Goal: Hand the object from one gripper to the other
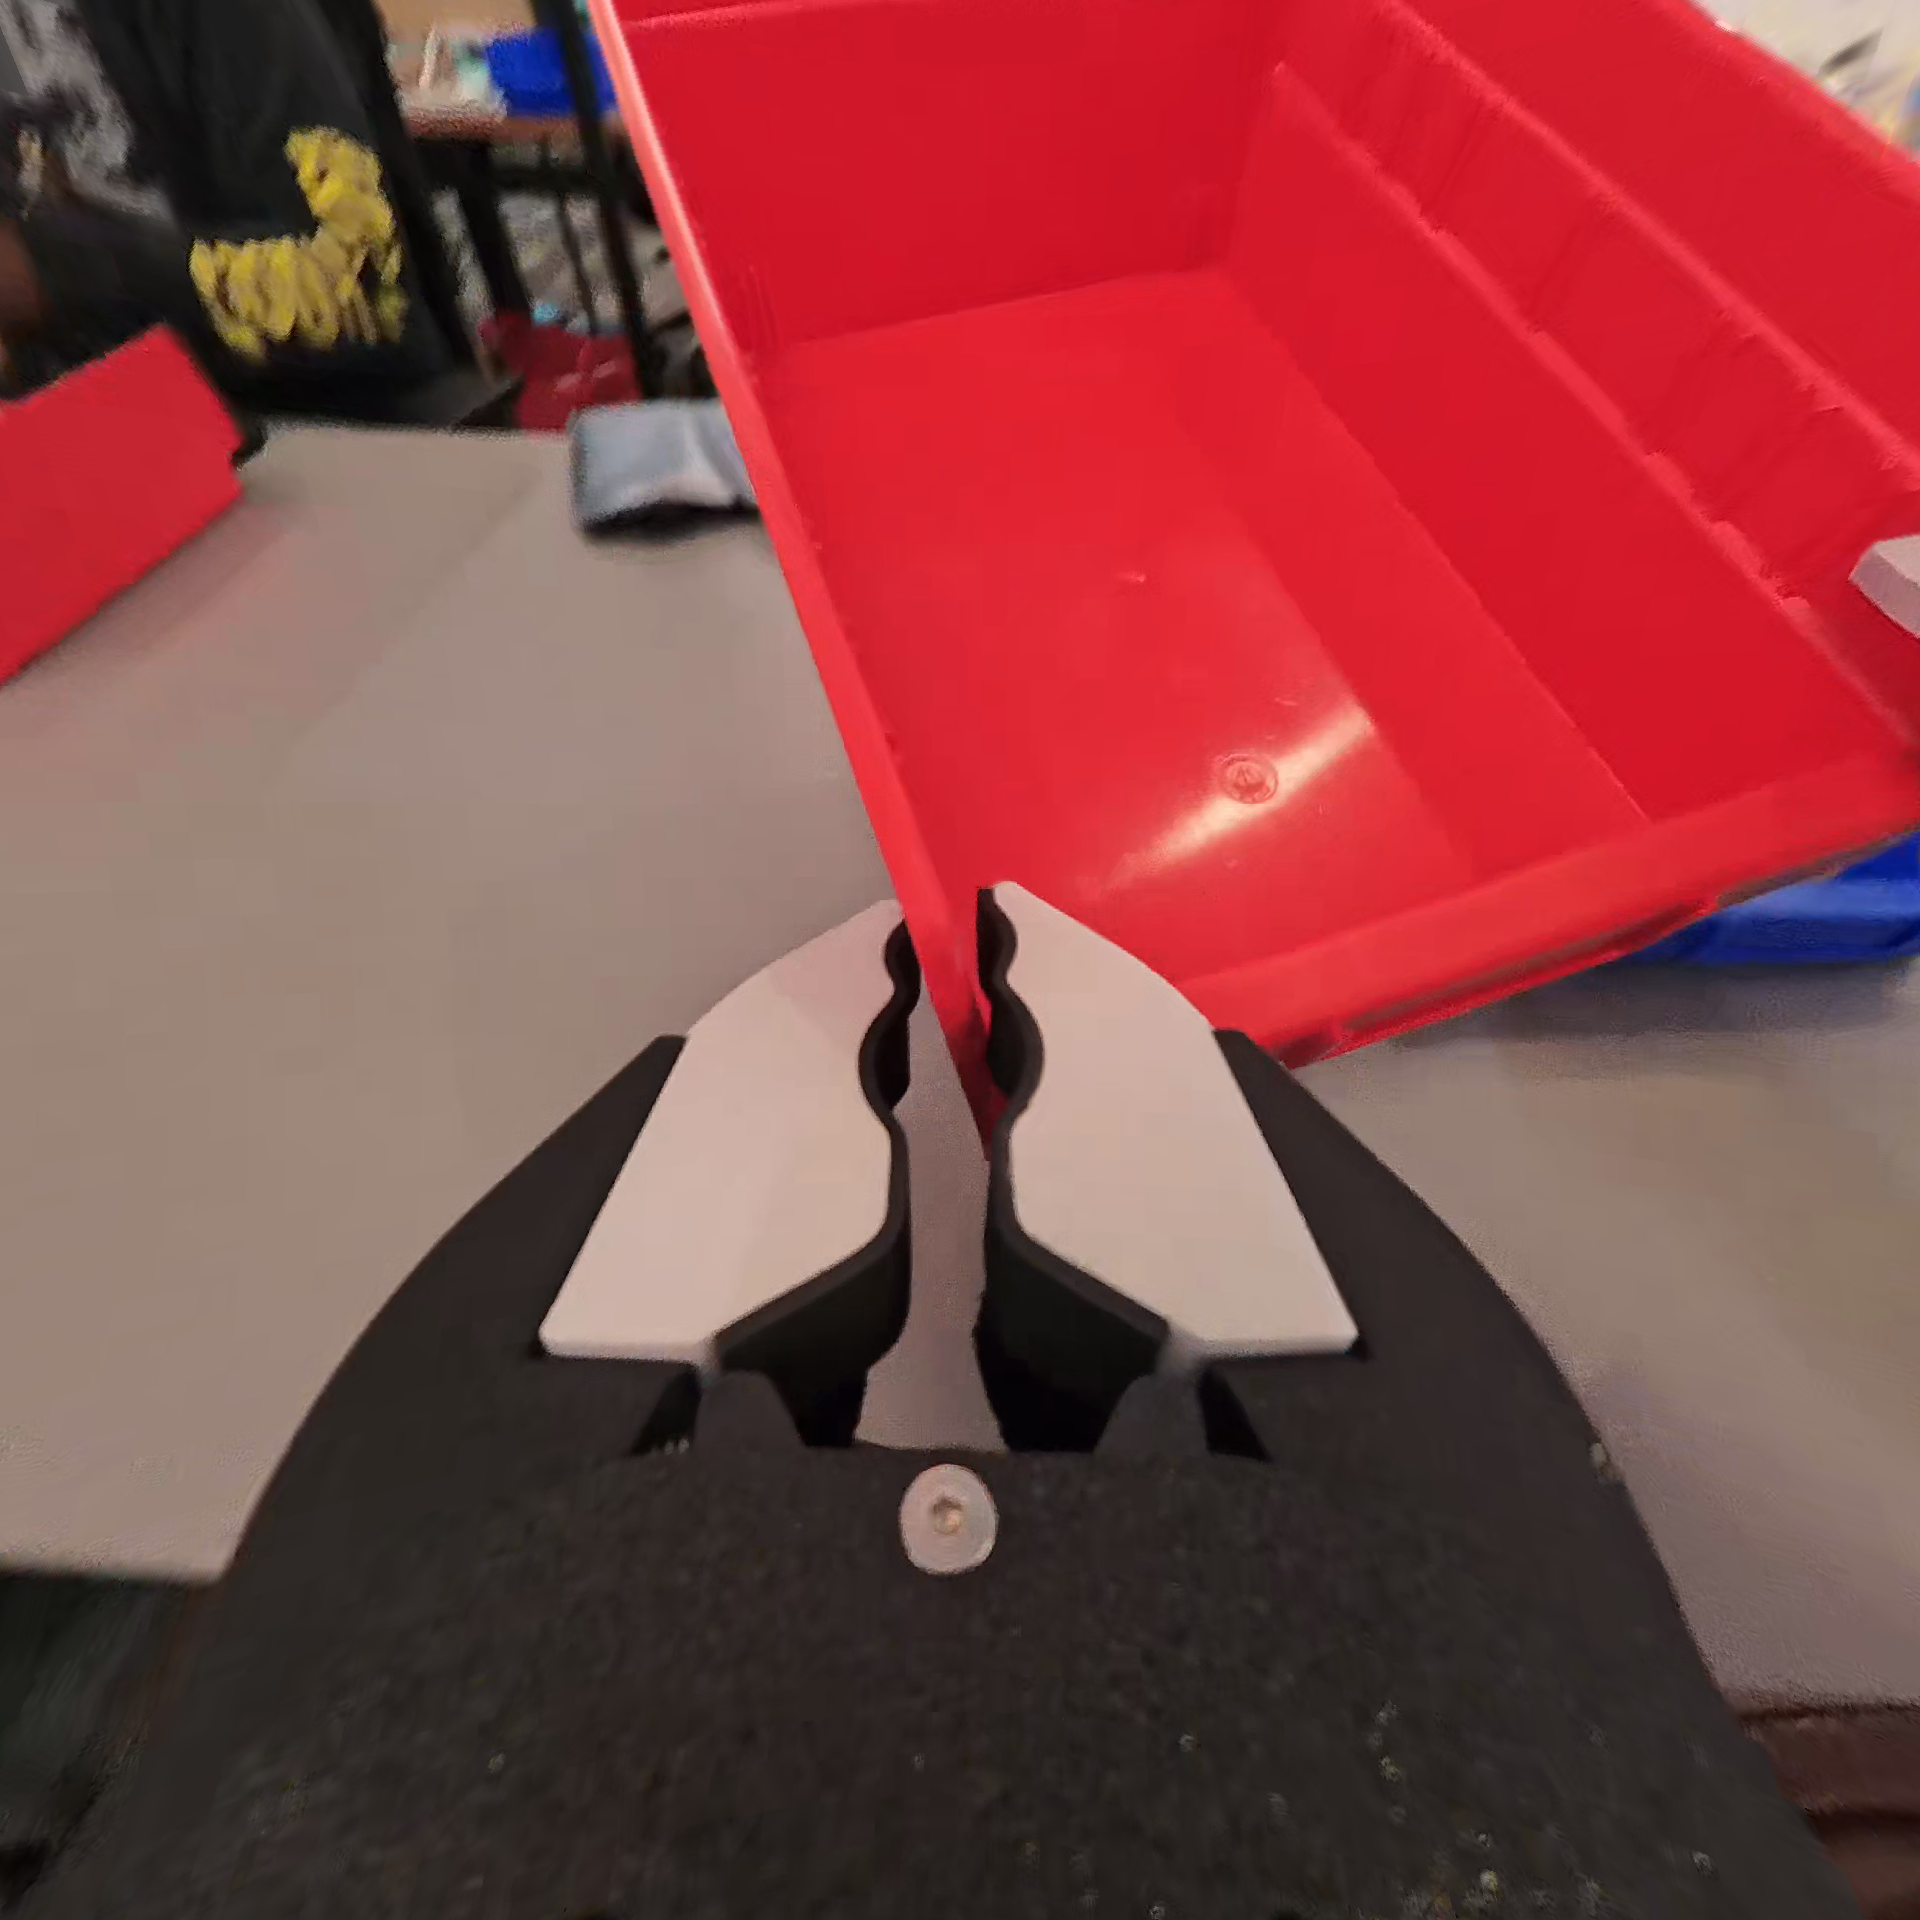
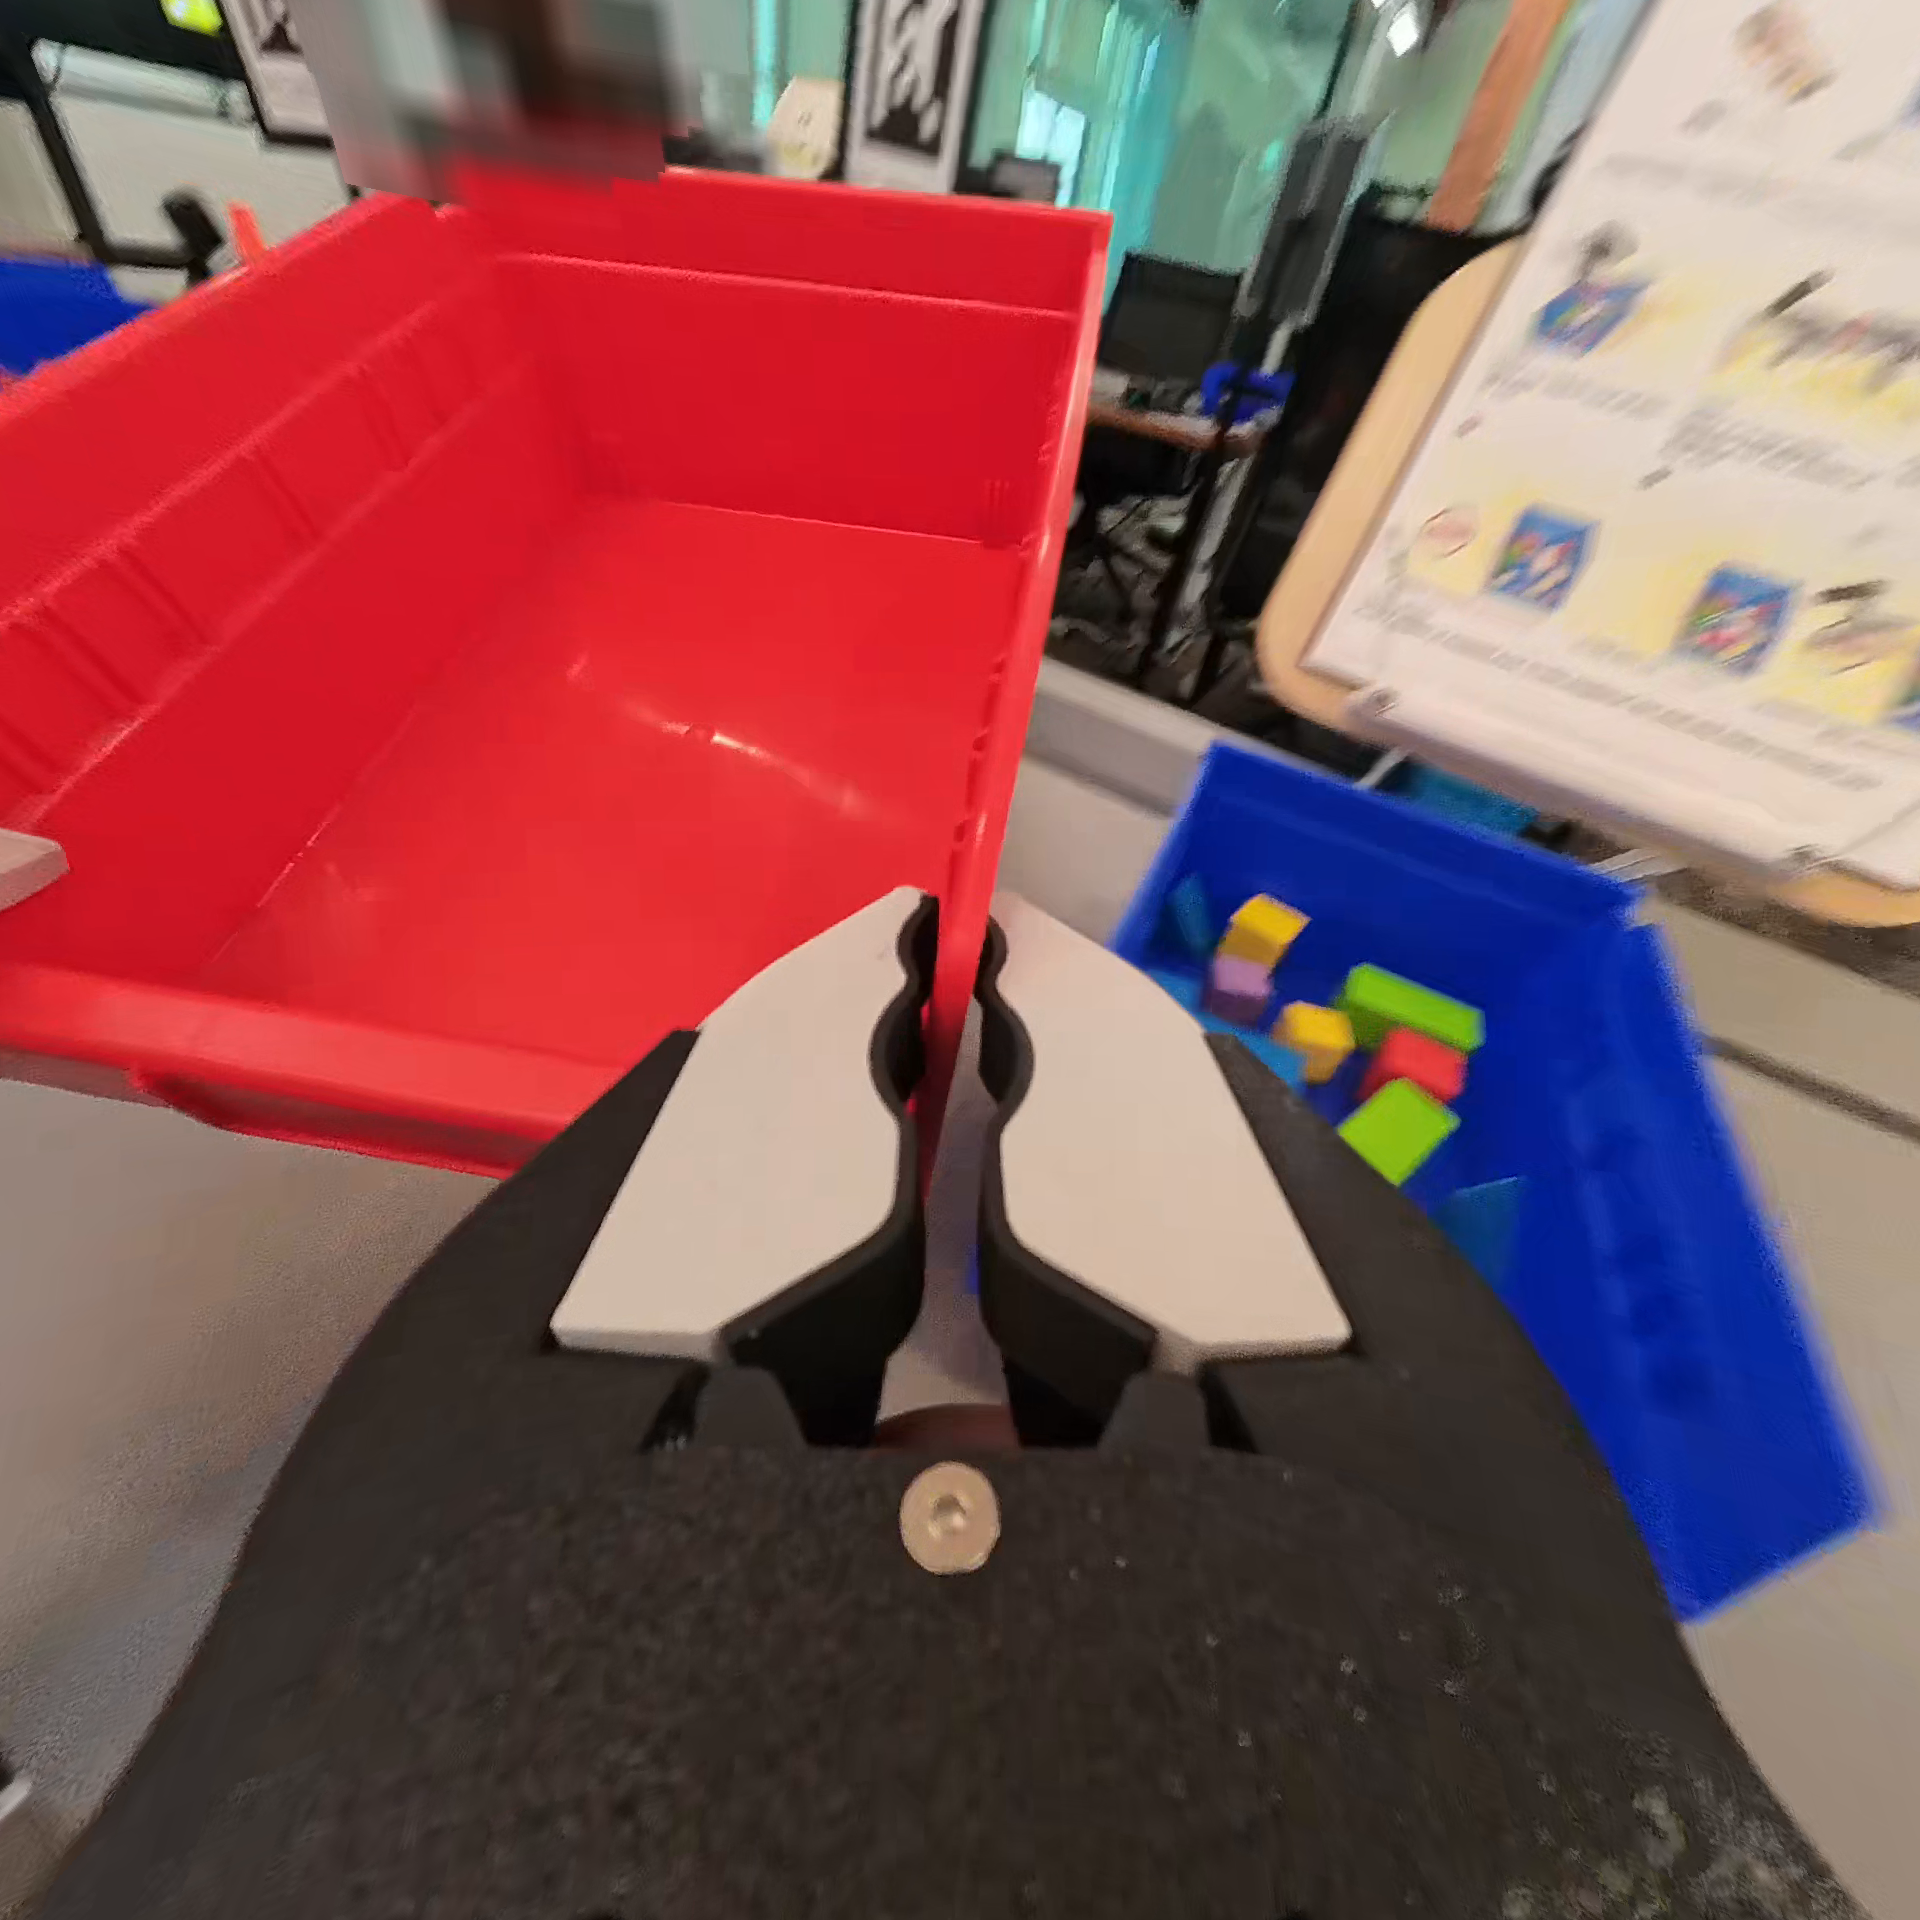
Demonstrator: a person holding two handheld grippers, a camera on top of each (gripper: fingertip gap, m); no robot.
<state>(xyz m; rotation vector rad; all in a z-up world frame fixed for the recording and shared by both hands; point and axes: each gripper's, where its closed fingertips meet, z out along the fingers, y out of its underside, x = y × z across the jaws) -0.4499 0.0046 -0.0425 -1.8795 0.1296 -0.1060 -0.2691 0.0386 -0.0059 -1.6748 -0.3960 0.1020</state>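
An empty red plastic bin (image 1: 1195,644) is held tilted above the grey table. My left gripper (image 1: 945,935) is shut on the bin's left side wall, near its front corner. My right gripper (image 2: 958,935) is shut on the bin's right side wall (image 2: 966,831). The bin's inside (image 2: 582,748) holds nothing. A grey fingertip of the right gripper shows at the right edge of the left wrist view (image 1: 1891,587). A grey fingertip of the left gripper shows at the left edge of the right wrist view (image 2: 26,868).
A blue bin (image 2: 1621,1247) with several coloured blocks (image 2: 1392,1060) stands on the table (image 1: 364,831) to the right. Another red bin (image 1: 94,499) sits far left. A dark folded cloth (image 1: 655,468) lies at the back. A person in a dark shirt (image 1: 260,208) sits behind. A leaning board (image 2: 1662,416) stands at right.
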